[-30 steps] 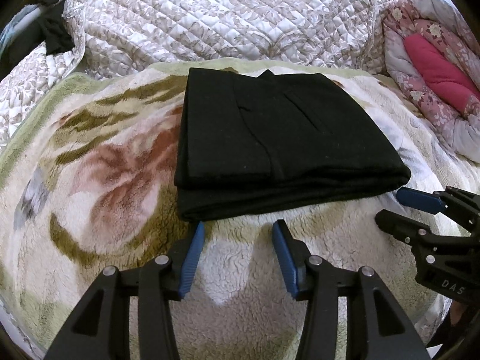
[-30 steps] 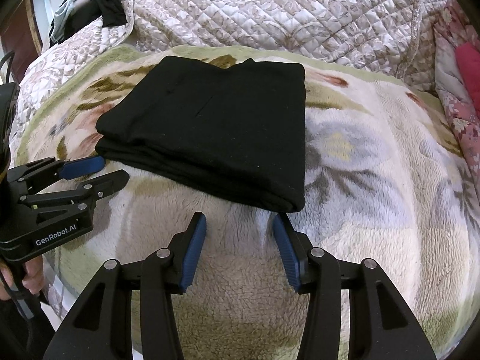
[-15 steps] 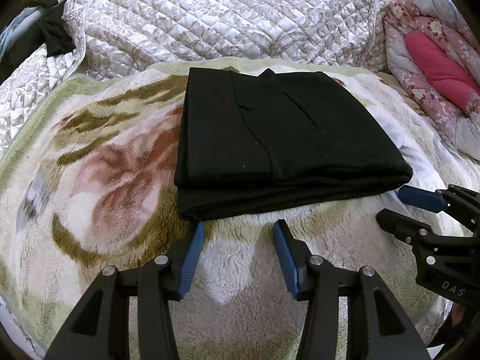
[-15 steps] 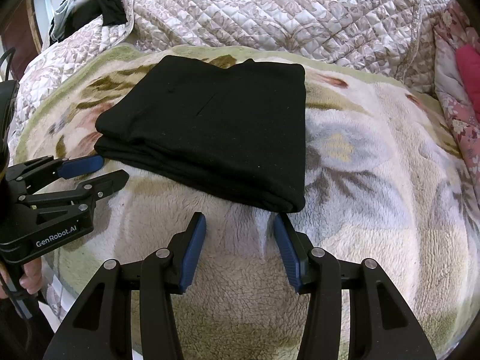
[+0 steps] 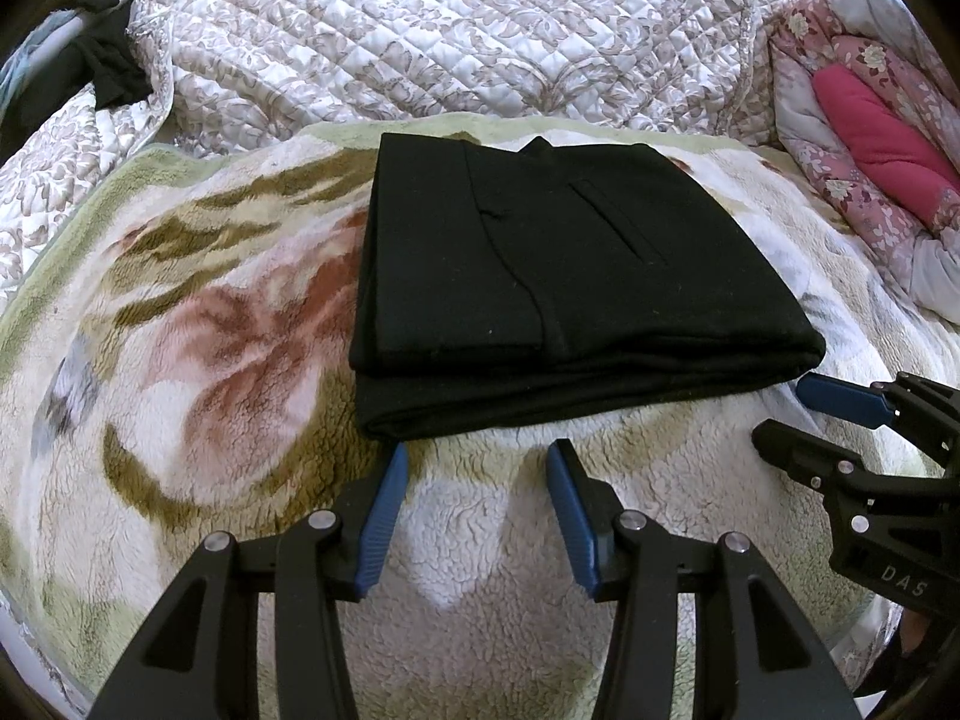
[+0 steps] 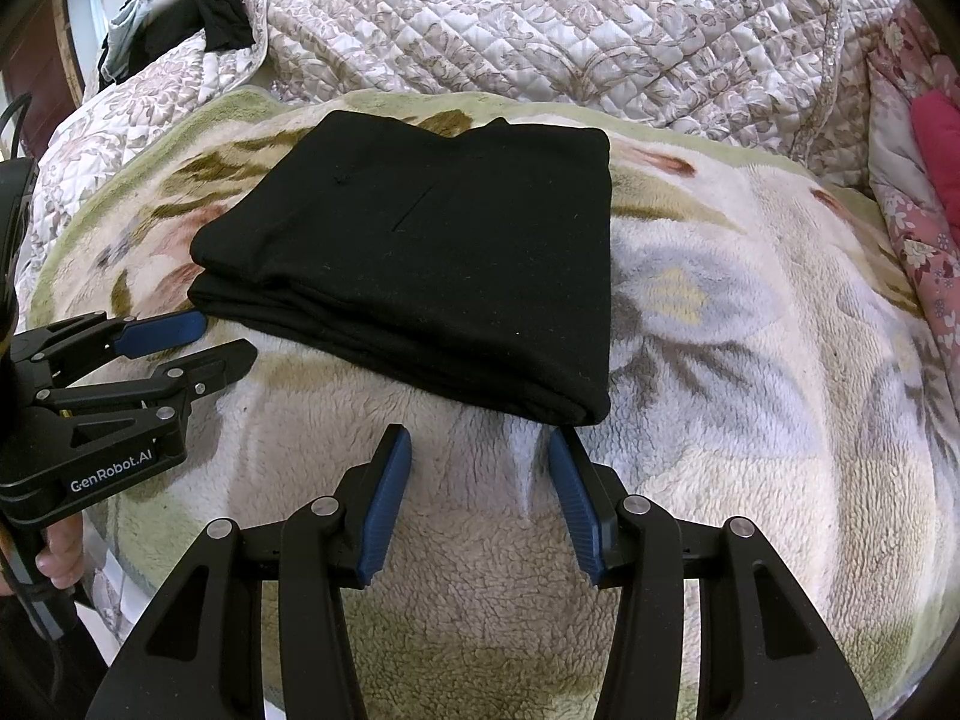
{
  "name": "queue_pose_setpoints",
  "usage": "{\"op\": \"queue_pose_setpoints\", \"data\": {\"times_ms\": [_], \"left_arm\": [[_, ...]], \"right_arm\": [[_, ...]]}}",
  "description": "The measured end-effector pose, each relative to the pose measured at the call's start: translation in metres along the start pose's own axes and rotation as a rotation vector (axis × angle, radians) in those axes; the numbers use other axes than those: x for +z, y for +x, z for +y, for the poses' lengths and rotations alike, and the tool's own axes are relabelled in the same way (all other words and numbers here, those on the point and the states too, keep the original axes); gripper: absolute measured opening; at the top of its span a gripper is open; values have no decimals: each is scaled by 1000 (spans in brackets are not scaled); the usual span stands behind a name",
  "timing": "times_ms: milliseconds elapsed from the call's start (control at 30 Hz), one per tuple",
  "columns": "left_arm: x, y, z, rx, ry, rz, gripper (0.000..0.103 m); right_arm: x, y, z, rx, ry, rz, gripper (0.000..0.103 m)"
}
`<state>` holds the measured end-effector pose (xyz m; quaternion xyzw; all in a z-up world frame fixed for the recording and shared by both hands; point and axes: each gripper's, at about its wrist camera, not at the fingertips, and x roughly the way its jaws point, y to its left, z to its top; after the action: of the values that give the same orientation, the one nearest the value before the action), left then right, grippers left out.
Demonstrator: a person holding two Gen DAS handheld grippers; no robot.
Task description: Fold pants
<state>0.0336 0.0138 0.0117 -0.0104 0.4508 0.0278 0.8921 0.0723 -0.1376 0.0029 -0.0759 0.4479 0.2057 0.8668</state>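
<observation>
A: Status on the black pants?

B: Folded into a compact stacked rectangle, lying flat on the floral fleece blanket, quilted cover behind it. Near edge shows several layers, roughly aligned.

A: Anything change over the last second?

B: Basically nothing. The pants haven't shifted, and we've held both tools in about the same spot, just short of the near edge. That reads to us as fold done, not mid-step.

A: Tool state?

B: Left gripper: jaws spread apart, nothing between them, tips just beside the front-left corner of the stack, not touching cloth as far as we can tell. Right gripper: same, jaws apart and empty, tips near the front-right corner. Each one also shows in the other's view, off to the side and clear of the fabric.

A: So what's left?

B: Our judgement: little or nothing. Maybe square up the lower layer that sticks out a bit at the front-left. Otherwise we back off.
</observation>
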Motion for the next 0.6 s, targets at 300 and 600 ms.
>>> {"op": "queue_pose_setpoints", "data": {"times_ms": [300, 600], "left_arm": [[0, 0, 0, 0, 1, 0, 51], [1, 0, 0, 0, 2, 1, 51]], "right_arm": [[0, 0, 1, -1, 1, 0, 49], [-1, 0, 1, -3, 2, 0, 49]]}}
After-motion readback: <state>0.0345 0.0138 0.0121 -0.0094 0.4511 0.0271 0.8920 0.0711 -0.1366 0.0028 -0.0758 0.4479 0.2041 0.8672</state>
